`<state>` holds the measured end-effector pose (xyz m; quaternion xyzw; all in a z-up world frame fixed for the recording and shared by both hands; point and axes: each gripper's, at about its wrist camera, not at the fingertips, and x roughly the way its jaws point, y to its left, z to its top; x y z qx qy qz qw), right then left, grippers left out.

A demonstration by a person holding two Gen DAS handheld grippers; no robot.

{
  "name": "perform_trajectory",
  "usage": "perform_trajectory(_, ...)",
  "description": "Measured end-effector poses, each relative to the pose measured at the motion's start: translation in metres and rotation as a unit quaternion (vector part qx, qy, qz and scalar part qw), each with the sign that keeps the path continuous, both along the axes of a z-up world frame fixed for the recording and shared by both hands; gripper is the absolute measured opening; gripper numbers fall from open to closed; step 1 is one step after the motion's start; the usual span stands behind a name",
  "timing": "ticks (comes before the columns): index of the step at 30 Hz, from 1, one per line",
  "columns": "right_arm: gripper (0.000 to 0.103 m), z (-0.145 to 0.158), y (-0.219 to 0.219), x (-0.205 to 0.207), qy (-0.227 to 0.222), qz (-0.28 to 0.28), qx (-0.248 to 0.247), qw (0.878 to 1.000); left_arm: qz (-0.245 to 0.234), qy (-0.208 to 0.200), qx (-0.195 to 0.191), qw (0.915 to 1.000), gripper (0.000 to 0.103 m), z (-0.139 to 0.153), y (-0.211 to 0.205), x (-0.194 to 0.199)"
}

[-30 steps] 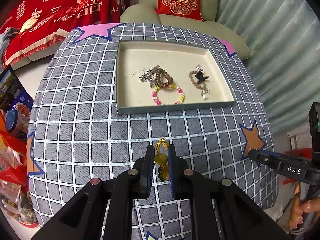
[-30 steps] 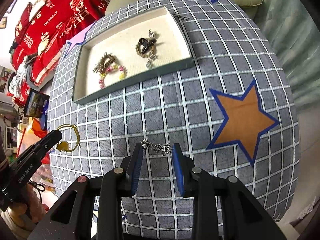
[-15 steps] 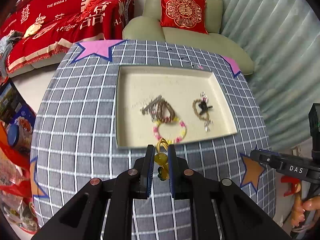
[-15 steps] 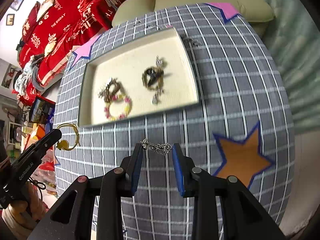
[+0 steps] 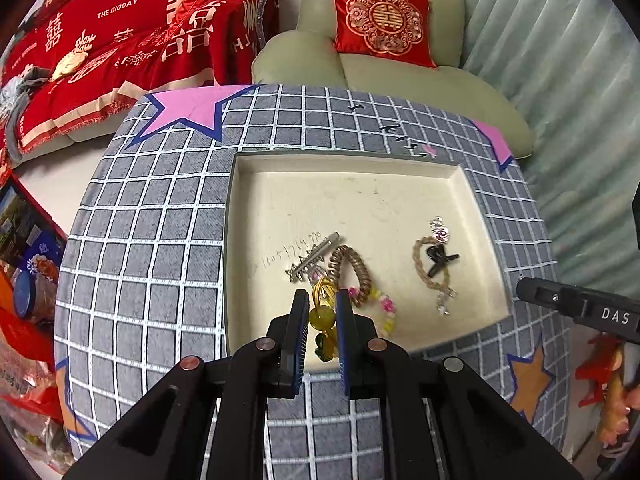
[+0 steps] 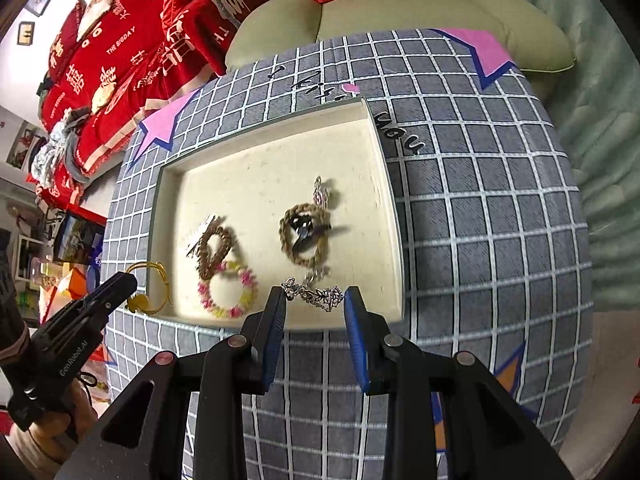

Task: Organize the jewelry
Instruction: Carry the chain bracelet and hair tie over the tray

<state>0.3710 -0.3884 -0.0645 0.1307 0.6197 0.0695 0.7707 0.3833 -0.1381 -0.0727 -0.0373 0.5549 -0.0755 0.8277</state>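
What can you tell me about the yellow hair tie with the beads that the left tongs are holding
The yellow hair tie is a thin golden elastic loop carrying a round translucent amber bead, with darker greenish charms hanging below it. It is pinched between the blue pads of the left tongs, loop pointing forward. It hangs over the near left part of the cream tray, close to the pastel bead bracelet. From the right wrist view the loop sits at the tray's left edge.

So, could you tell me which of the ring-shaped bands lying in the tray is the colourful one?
The beaded bracelet with pink and yellow beads, near the tray's front edge; the coil band and braided band are brown.
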Motion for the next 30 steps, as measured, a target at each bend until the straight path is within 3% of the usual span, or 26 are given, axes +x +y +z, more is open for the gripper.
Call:
perform_trajectory(13, 0.033, -0.047, 0.01, 0.03, 0.028, 0.017, -0.004, 0.999, -0.014, 0.016, 0.045, 0.9988, 0.023, -0.043, -0.017, 0.021)
perform_trajectory(30, 0.036, -0.084, 0.019, 0.039, 0.062, 0.031, -0.012, 0.998, -0.012, 0.046, 0.062, 0.997, 0.023, -0.069, -0.02, 0.025)
